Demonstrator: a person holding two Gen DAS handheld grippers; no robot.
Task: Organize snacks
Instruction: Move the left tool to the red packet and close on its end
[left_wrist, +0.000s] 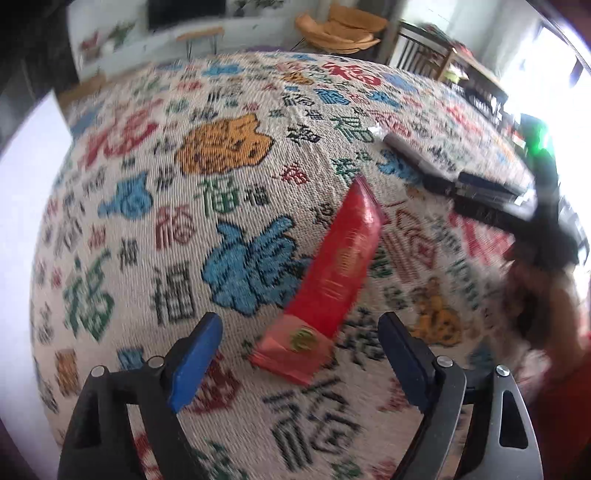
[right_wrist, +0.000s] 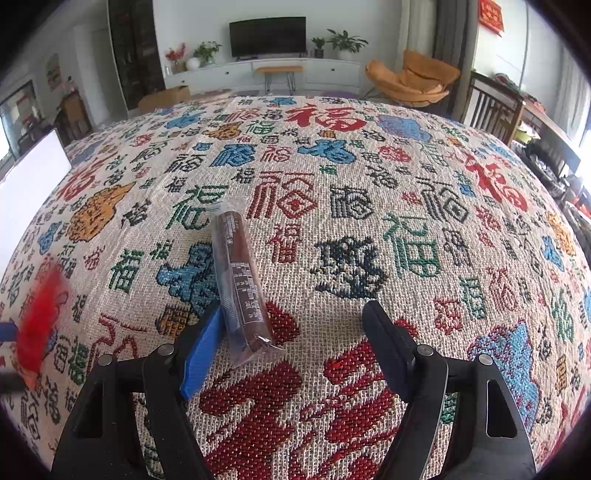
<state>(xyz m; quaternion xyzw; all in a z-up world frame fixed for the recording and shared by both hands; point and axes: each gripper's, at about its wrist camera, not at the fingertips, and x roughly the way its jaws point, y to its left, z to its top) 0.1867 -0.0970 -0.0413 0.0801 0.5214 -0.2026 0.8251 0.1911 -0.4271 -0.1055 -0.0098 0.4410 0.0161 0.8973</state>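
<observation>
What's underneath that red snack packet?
The red snack packet lies flat on the patterned woven cloth, covering part of its blue and black characters. Whatever the cloth itself covers is hidden. The left gripper stands open around the packet's near end.

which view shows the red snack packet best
The left wrist view: the red snack packet lies whole and fairly sharp on the patterned cloth. The right wrist view catches it only as a red blur at the left edge.

Ahead of my left gripper (left_wrist: 299, 354), a flat snack packet (left_wrist: 334, 273) lies on the tablecloth (left_wrist: 184, 229), pointing away rightward. A stick snack (right_wrist: 242, 280) lies beside my right gripper's (right_wrist: 295, 343) left finger, perhaps touching it.
</observation>
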